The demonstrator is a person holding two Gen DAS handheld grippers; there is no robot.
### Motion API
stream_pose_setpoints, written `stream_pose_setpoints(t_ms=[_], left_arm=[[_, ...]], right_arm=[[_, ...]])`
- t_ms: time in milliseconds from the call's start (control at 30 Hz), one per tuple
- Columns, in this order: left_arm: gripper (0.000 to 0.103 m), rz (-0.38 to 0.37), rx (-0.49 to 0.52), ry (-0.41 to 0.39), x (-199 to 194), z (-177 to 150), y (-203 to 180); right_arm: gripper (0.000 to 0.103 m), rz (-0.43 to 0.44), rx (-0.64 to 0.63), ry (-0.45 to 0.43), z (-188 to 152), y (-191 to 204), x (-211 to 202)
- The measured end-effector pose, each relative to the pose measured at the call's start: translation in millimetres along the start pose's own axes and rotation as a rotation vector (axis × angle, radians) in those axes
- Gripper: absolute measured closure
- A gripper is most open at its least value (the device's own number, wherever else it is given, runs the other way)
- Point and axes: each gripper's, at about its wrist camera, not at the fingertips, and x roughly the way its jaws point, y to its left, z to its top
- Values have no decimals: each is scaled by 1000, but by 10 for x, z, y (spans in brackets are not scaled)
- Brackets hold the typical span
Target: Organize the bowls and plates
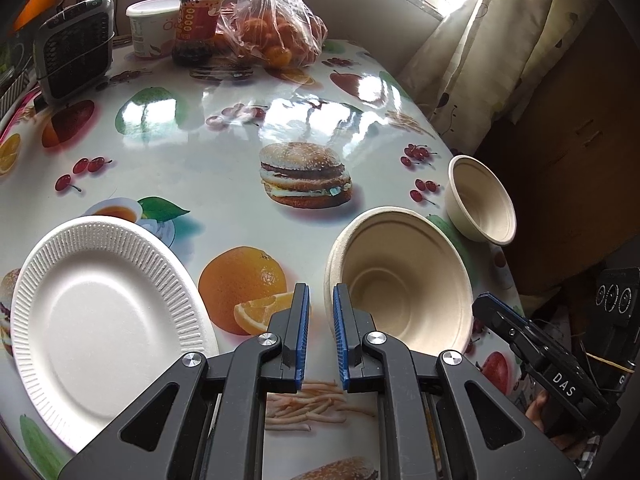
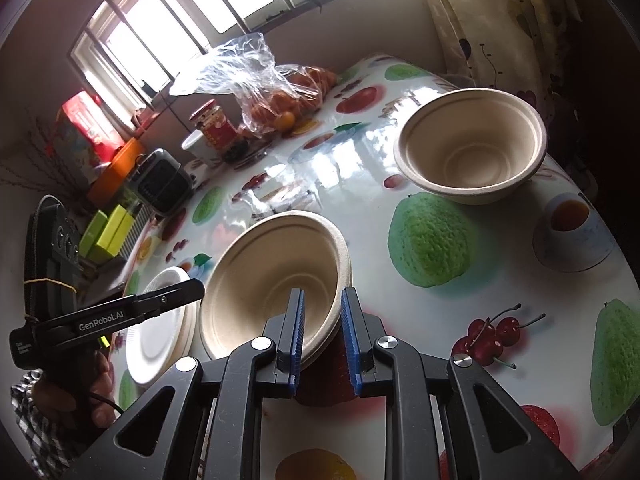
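A stack of beige pulp bowls [image 2: 272, 276] is tilted, its near rim between my right gripper's [image 2: 322, 336] fingers, which grip it. The same stack shows in the left wrist view [image 1: 400, 280]. A second beige bowl [image 2: 470, 144] stands upright farther right; it also shows in the left wrist view [image 1: 482, 200] near the table edge. White ribbed paper plates [image 1: 104, 320] lie at the left; they also show in the right wrist view [image 2: 160, 328]. My left gripper [image 1: 321, 320] hovers between plates and bowls, jaws narrowly apart, empty.
The round table [image 1: 224, 160] has a glossy fruit-print cloth. At its far side stand a bag of oranges [image 1: 276, 36], a red jar [image 1: 200, 16], a white tub [image 1: 152, 26] and a small dark heater [image 1: 74, 50]. A curtain [image 1: 480, 40] hangs right.
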Motion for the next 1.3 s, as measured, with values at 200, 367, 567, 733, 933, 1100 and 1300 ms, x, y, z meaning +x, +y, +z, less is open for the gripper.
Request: stream_pose_setpoints(t_ms=[200,367,567,733,933,1100,1300], left_arm=[[86,38,31,-19,-44,35,-36],[81,96,71,-59,-112,87,-107],[81,139,135,-109,-192,145,-242],[75,178,197,-155,-232,216,-421],[61,172,260,-192,-226,280,-655],[61,167,323,-212,-174,323,-893],[61,130,344,-208,-98,400,-1159]], right_arm=[[74,-18,-9,-11,46,18,-37],[66,-33,-34,-28,82,63,-82],[56,-50,-67,-65,140,126,-138],[53,-91,-97,-112,211,127,-209],[51,-136,-111,-162,307,45,-309],[50,-171,-117,-200,393,-52,-401],[47,-223,-111,-239,489,-245,-577]])
